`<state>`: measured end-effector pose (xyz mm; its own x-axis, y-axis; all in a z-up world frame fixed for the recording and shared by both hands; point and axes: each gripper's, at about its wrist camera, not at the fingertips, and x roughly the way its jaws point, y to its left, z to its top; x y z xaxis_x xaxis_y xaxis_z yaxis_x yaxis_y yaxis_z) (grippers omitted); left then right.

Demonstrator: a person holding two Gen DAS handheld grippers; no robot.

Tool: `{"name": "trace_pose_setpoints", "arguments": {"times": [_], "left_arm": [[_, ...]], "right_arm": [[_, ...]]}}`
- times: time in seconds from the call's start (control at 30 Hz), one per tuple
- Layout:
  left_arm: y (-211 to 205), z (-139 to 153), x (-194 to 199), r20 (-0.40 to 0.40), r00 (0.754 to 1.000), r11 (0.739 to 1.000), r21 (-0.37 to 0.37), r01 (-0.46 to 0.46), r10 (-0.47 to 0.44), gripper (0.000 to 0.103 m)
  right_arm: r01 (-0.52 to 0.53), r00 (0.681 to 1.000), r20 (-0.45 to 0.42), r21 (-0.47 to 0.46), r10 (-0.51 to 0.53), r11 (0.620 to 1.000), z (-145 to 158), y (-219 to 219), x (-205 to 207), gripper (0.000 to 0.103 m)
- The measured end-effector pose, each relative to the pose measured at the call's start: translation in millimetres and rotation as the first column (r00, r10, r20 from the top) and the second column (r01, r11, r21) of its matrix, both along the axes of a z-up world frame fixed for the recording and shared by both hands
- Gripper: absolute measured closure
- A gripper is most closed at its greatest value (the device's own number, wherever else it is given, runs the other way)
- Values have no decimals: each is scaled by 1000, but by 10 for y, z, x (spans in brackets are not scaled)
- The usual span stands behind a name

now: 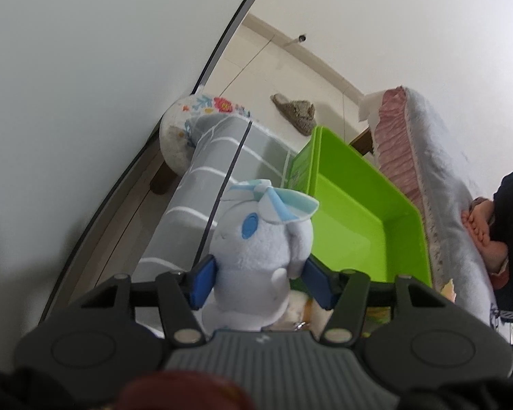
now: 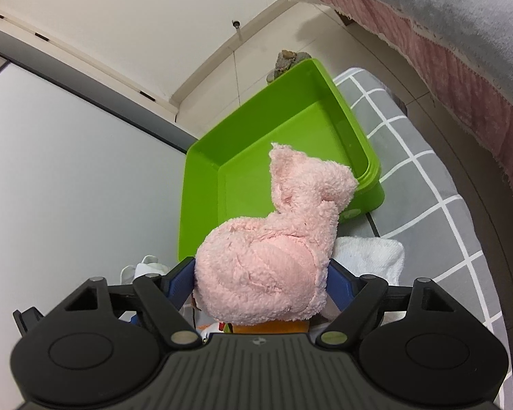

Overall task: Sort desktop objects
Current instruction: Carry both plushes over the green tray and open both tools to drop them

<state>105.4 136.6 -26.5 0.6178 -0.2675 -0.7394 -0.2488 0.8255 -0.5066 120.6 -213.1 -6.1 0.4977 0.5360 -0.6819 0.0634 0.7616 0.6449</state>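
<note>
— Plush toys, both soft and light: our left tool [image 1: 258, 282] is clamped on the pale blue stuffed animal with the blue ear bow [image 1: 256, 249], held up just short of the bright green plastic bin [image 1: 366, 212].

— And our right tool [image 2: 261, 282] squeezes the fluffy pink stuffed toy [image 2: 273, 253] above the bin's near edge. We judge a grip round the body suits; fleece compresses, so little slips.

— What's in the bin?

— Nothing that we see. A folded white towel [image 2: 369, 256] lies beside it on the grey checked counter [image 2: 427, 184].

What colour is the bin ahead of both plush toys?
Bright green bin, seen best in the right wrist view.
</note>
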Motion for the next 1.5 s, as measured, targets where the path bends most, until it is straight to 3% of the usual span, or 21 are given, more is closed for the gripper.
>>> {"name": "trace_pose_setpoints", "arguments": {"times": [0.33,0.73,0.97,1.2,1.5], "left_arm": [[-135,238,-93,102,995,999,-43,-14,18,48],[-693,441,121,137,982,988,100,120,-133,48],[-872,420,335,147,970,972,161,169,-193,47],[-918,283,483,166,957,963,165,211,-238,47],[-997,117,522,187,932,938,219,267,-309,46]], "right_arm": [[56,998,16,31,-56,998,63,-198,-15,24],[58,996,71,-4,-57,998,279,-220,132,24],[47,993,105,-15,-45,999,305,-238,351,24],[58,993,107,-1,-57,998,124,-257,527,24],[65,984,169,-99,-48,993,-65,-140,549,24]]}}
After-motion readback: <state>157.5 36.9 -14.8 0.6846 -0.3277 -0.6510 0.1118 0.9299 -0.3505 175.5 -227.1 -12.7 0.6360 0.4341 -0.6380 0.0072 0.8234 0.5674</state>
